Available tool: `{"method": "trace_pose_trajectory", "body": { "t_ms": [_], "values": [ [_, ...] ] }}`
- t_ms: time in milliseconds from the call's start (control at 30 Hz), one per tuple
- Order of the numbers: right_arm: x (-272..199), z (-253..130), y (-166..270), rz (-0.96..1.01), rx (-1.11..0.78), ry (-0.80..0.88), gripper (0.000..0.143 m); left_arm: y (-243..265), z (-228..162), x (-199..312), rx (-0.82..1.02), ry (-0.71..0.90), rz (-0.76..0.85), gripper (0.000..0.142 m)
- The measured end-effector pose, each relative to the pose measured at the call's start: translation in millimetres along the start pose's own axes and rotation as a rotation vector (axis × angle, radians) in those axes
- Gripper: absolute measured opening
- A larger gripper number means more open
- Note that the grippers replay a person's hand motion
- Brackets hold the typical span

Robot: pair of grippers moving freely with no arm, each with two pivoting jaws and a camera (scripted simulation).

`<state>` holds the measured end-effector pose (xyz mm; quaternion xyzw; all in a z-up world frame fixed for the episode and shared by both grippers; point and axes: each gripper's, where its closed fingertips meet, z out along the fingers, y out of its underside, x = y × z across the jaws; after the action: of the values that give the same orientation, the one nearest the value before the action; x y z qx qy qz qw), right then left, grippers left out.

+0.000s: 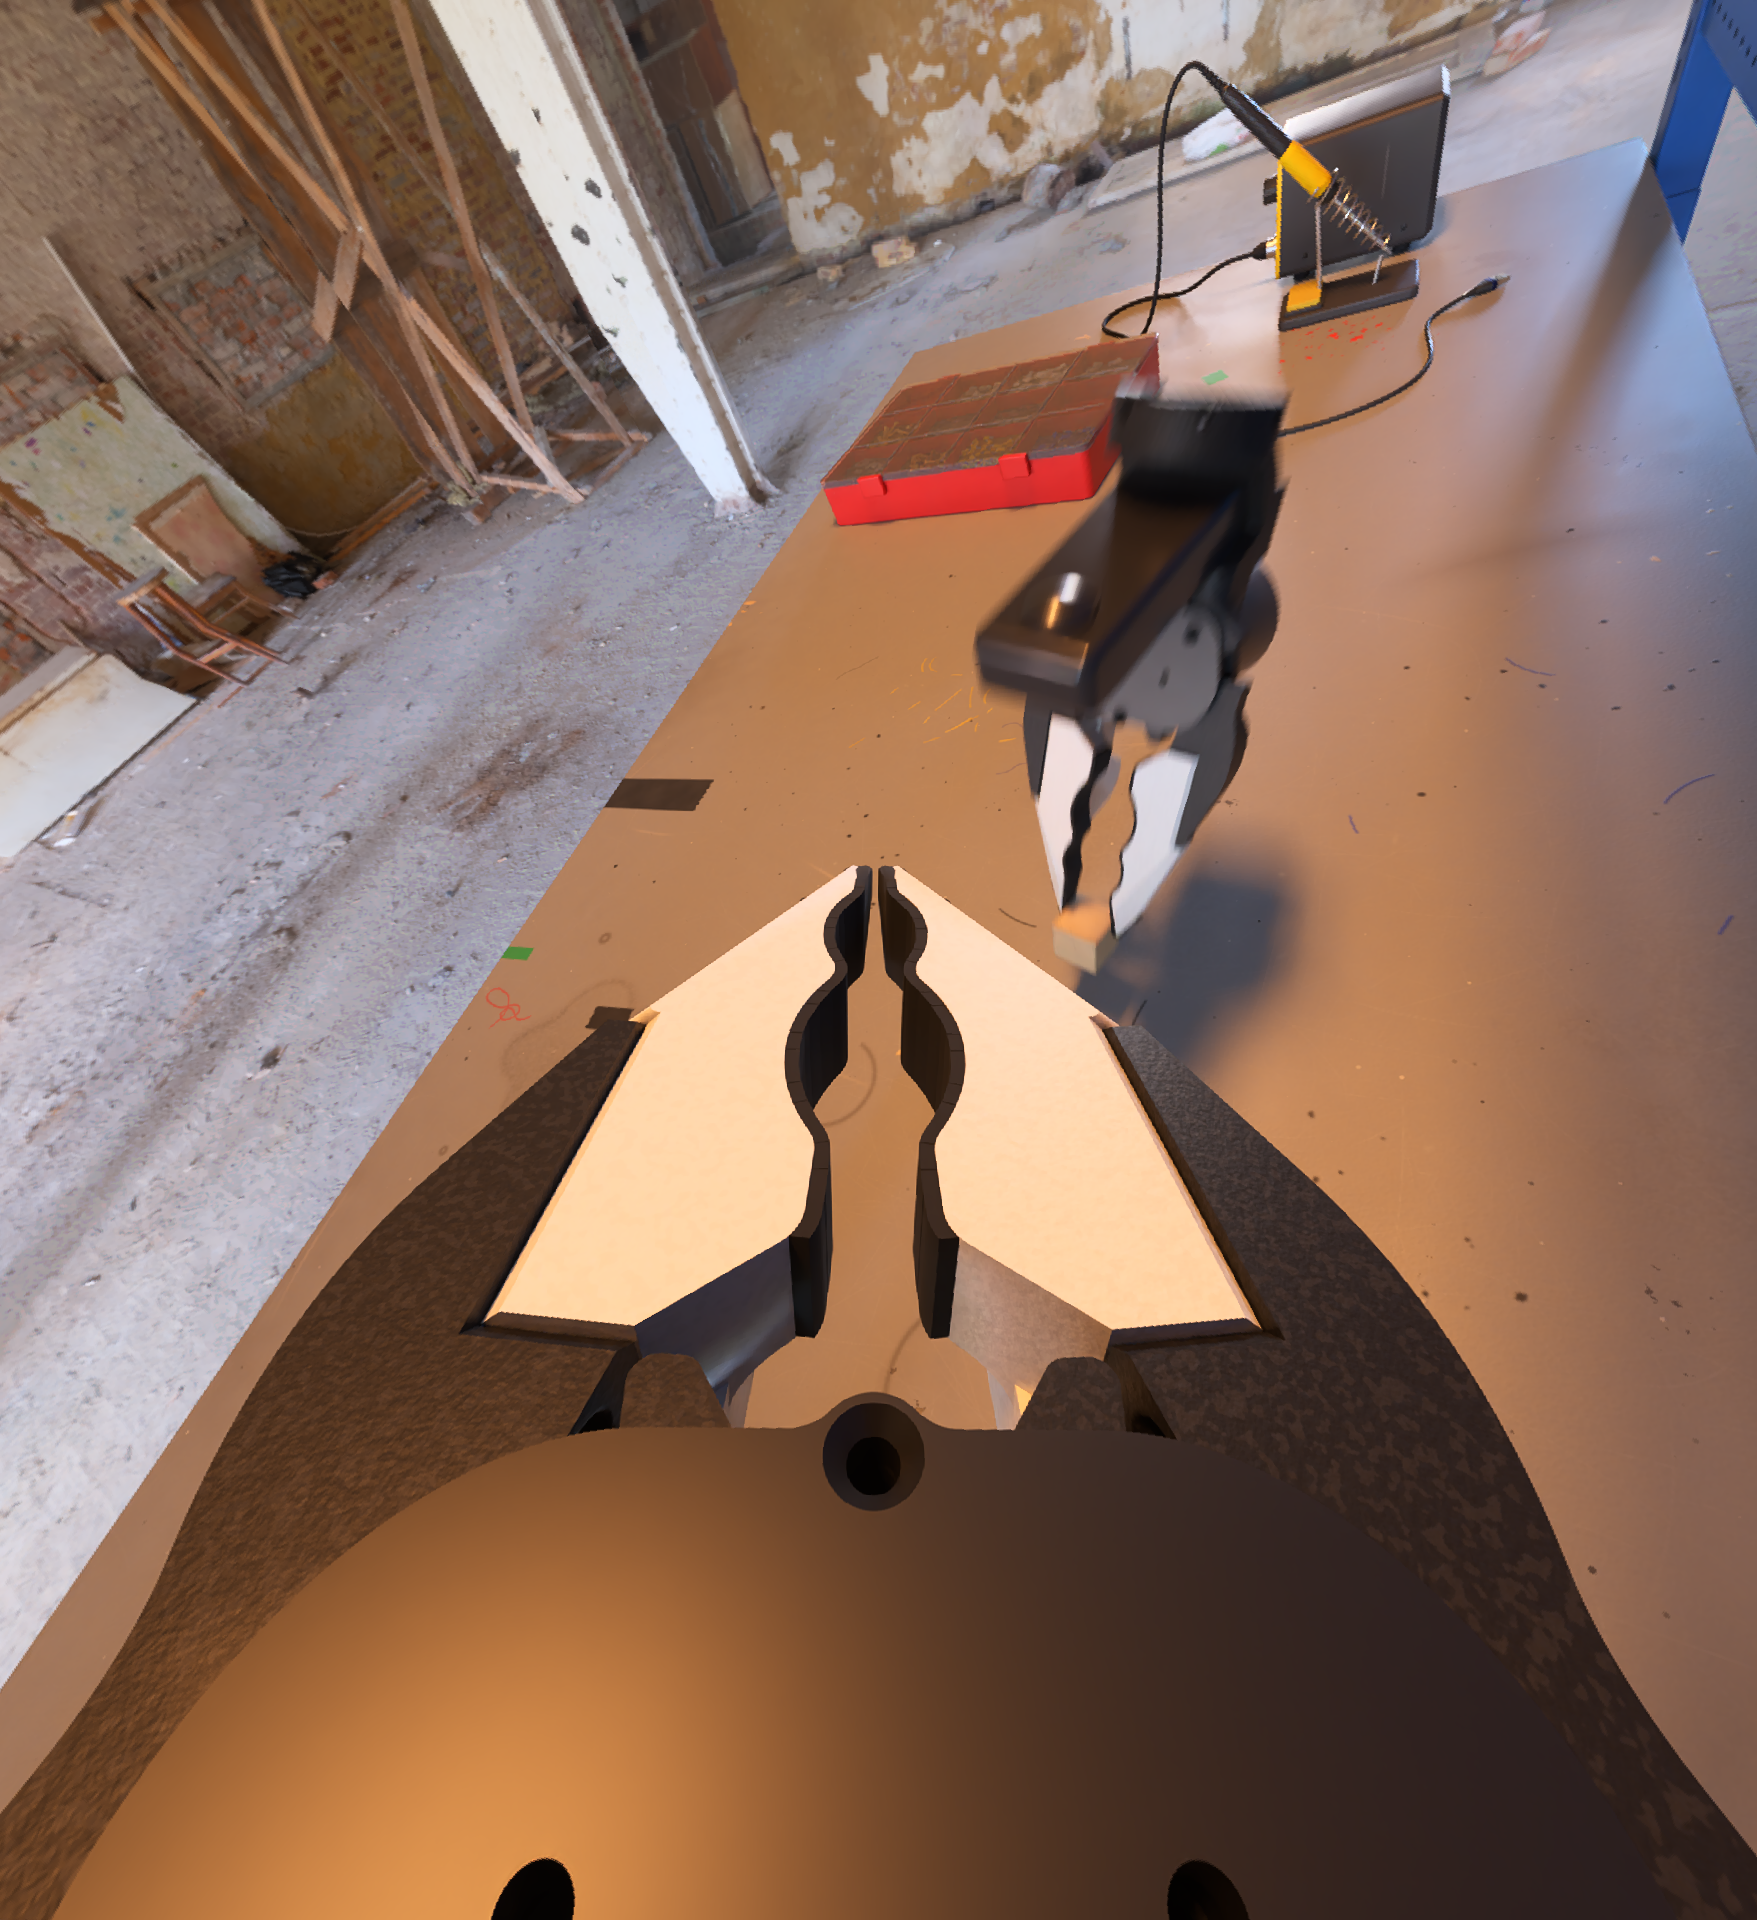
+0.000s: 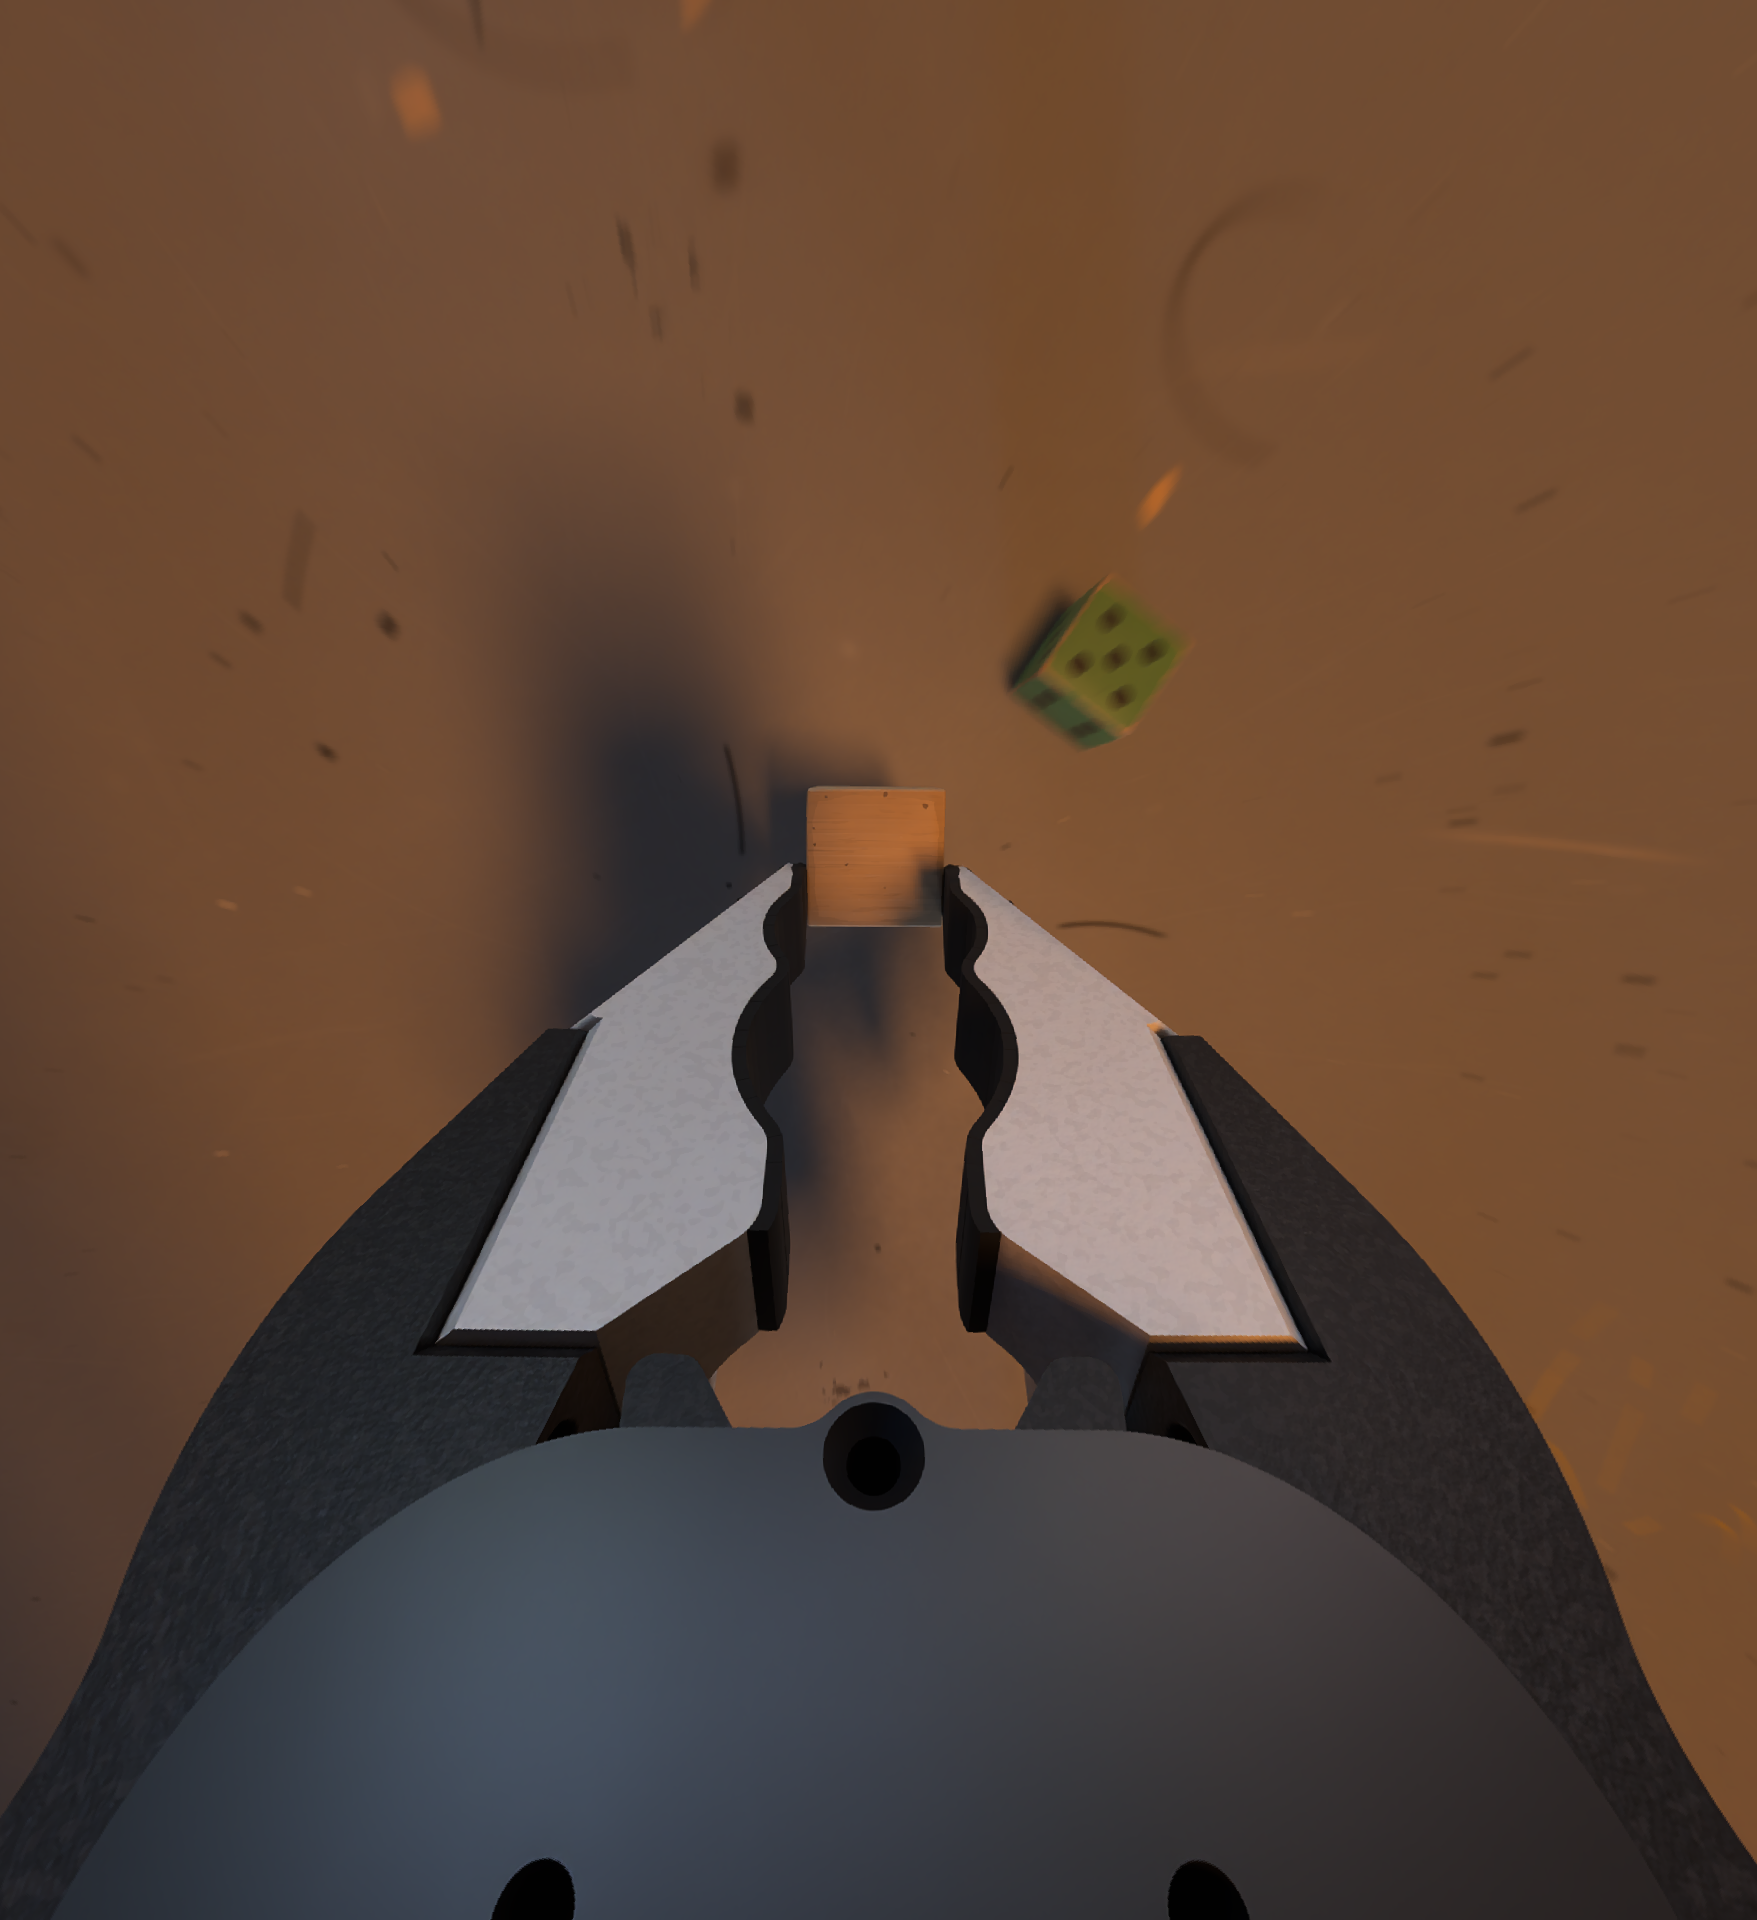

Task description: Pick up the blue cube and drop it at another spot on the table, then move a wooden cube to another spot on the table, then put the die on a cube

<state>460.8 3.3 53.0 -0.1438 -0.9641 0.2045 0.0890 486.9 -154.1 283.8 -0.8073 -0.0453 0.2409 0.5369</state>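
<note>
My right gripper point(image 2: 874, 878) is shut on a small wooden cube point(image 2: 874, 847) and holds it above the brown table, pointing down. A green die point(image 2: 1097, 665) lies on the table just beyond and right of the cube. In the left wrist view the right gripper point(image 1: 1097, 914) hangs ahead and to the right, blurred, with the wooden cube point(image 1: 1082, 935) at its tips above its shadow. My left gripper point(image 1: 874, 878) is shut and empty above the table. The blue cube is not in view.
A red compartment box point(image 1: 988, 447) lies farther along the table point(image 1: 1476, 935), near its left edge. A soldering station point(image 1: 1357, 197) with cables stands at the far end. The table's left edge drops to a concrete floor. A blue cabinet point(image 1: 1747, 114) stands far right.
</note>
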Motion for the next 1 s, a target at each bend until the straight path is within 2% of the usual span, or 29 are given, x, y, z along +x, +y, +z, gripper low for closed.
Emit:
{"method": "trace_pose_trajectory", "body": {
  "t_ms": [67,133,200,267,333,400,467,567,667,767,800,833,900,1000],
  "values": [
    [7,-53,-21,0.017,0.146,0.092,0.026,0,0,-1,0.0,-0.002,-0.002,0.001],
    [23,-114,-20,0.089,0.252,0.207,0.026,1,0,-2,-0.002,-0.005,-0.006,0.001],
    [50,-164,14,0.218,0.242,0.356,0.026,2,0,-3,-0.004,-0.005,-0.008,0.001],
    [73,-187,79,0.417,0.137,0.451,0.026,1,-1,-3,0.0,-0.007,-0.006,0.001],
    [84,-185,152,0.644,-0.013,0.473,0.026,-1,-3,-3,0.009,-0.009,-0.003,0.001],
    [78,-164,215,0.821,-0.134,0.425,0.026,-3,-4,-2,0.019,-0.008,0.001,0.001],
    [65,-138,253,0.921,-0.213,0.35,0.026,-4,-5,-2,0.025,-0.008,0.001,0.001],
    [55,-111,278,0.939,-0.272,0.318,0.026,-4,-4,-2,0.026,-0.005,-0.004,0.001],
    [57,-99,287,0.953,-0.286,0.336,0.026,-2,-2,-1,0.012,-0.002,-0.005,0.001],
    [63,-104,287,0.989,-0.272,0.383,0.026,0,-1,-1,-0.005,-0.011,0.002,0.001],
    [67,-113,281,0.988,-0.248,0.411,0.039,0,-1,-1,-0.004,-0.013,0.003,0.001],
    [73,-125,269,0.977,-0.206,0.442,0.044,-1,-2,-1,-0.001,-0.016,0.004,0.001],
    [87,-154,221,0.894,-0.055,0.515,0.048,-3,-2,-2,0.01,-0.017,0.001,0.001],
    [92,-181,110,0.658,0.253,0.501,0.048,-3,0,-2,0.012,-0.014,0.0,0.001]
  ]
}}
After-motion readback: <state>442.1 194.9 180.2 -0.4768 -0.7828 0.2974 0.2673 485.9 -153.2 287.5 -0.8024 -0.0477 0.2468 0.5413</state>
